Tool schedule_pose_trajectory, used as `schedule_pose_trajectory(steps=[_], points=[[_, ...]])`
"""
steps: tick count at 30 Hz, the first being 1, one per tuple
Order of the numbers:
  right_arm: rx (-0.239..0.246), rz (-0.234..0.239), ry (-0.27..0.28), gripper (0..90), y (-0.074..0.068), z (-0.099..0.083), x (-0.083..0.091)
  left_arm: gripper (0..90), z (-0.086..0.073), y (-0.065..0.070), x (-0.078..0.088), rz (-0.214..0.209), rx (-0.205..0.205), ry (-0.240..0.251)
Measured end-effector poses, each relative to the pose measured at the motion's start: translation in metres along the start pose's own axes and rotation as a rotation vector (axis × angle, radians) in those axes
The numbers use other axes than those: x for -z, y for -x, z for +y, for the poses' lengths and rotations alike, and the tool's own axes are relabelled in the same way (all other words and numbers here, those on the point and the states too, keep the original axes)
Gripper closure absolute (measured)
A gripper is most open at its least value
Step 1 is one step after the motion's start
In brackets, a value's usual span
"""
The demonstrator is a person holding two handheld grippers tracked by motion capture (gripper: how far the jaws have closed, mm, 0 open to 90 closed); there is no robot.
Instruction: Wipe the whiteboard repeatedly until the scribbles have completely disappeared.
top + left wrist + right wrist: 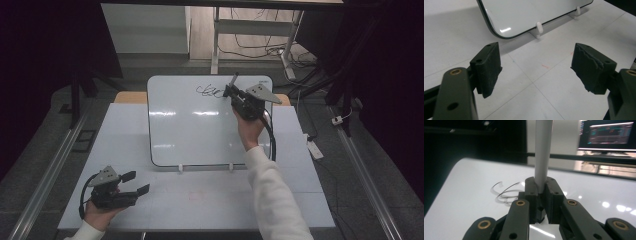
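Observation:
A whiteboard point(200, 125) stands tilted on two small white feet in the middle of the table, with a black scribble point(210, 91) near its top edge. My right gripper point(229, 91) is at the board's upper right, shut on a grey marker point(541, 157) that sticks up between its jaws. In the right gripper view the scribble point(505, 192) lies just left of the jaws, whose hold hides the marker's lower end. My left gripper point(136, 182) rests low at the table's front left, open, with bare table between its pads point(487, 68).
The white table point(200, 200) has free room in front of the board. One board foot point(538, 28) shows ahead of the left gripper. Metal rails run along both sides of the table. Cables lie on the floor behind. A lit monitor point(606, 135) stands beyond the board.

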State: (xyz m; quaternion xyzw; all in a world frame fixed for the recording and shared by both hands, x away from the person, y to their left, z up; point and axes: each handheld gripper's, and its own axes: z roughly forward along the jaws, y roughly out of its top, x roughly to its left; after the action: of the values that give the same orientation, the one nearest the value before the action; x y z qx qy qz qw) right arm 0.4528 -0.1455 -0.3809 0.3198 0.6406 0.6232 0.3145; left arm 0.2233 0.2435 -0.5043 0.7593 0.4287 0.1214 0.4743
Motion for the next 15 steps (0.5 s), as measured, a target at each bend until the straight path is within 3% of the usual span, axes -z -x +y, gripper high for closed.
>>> schedule_pose_trajectory(steps=[3,6,7,8,11,13,15], points=[[-0.047,-0.027,0.027,81.5,0.011,0.002,0.003,24.3,0.0,0.0,0.001,0.0,-0.001,0.005],[-0.023,0.033,-0.005,81.5,-0.002,-0.005,0.0,24.3,0.0,-0.001,-0.001,-0.002,0.005,0.001],[-0.023,0.033,-0.005,81.5,-0.002,-0.005,0.0,24.3,0.0,-0.001,-0.001,-0.002,0.005,0.001],[0.001,0.066,-0.027,81.5,-0.012,-0.009,-0.003,24.3,0.0,0.0,-0.001,-0.002,0.001,-0.001],[0.022,0.052,-0.019,81.5,-0.012,-0.006,-0.005,24.3,0.0,0.001,0.0,-0.003,-0.003,-0.002],[-0.024,-0.005,0.023,81.5,0.0,0.002,-0.004,24.3,0.0,0.001,0.0,-0.001,-0.003,0.002],[-0.036,-0.011,0.03,81.6,0.004,0.003,-0.004,24.3,0.0,0.0,0.0,-0.003,0.001,0.004]])
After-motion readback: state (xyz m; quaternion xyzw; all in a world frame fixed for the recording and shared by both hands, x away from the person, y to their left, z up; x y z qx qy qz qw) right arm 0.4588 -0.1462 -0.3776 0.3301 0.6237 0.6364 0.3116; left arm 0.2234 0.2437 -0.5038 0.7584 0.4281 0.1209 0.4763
